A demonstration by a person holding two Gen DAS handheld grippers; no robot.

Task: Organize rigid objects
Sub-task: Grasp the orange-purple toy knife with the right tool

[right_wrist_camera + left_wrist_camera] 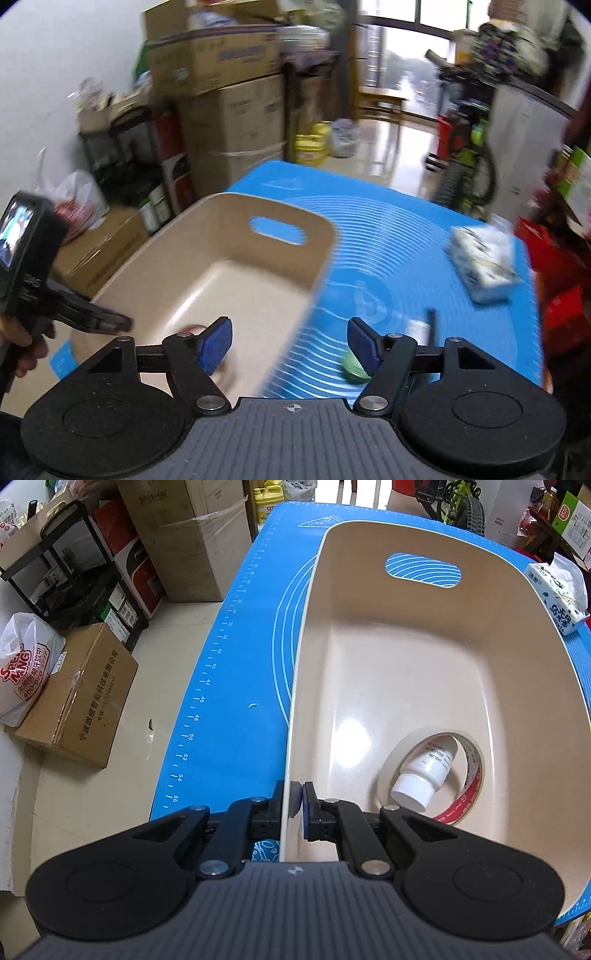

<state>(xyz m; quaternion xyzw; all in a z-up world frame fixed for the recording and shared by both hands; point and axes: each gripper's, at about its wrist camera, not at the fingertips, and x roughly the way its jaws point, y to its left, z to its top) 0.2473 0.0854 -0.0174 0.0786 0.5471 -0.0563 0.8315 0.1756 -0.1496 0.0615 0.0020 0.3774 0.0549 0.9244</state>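
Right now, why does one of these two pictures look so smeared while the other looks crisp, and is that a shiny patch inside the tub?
Left wrist view: sharp; the left claw pinches the tub wall, straight edges bow from the wide lens, and a pale glare streak shows on the tub floor beside the tape roll. Right wrist view: blurred throughout, the tissue pack and blue mat streaked; the right claw itself stays sharp.
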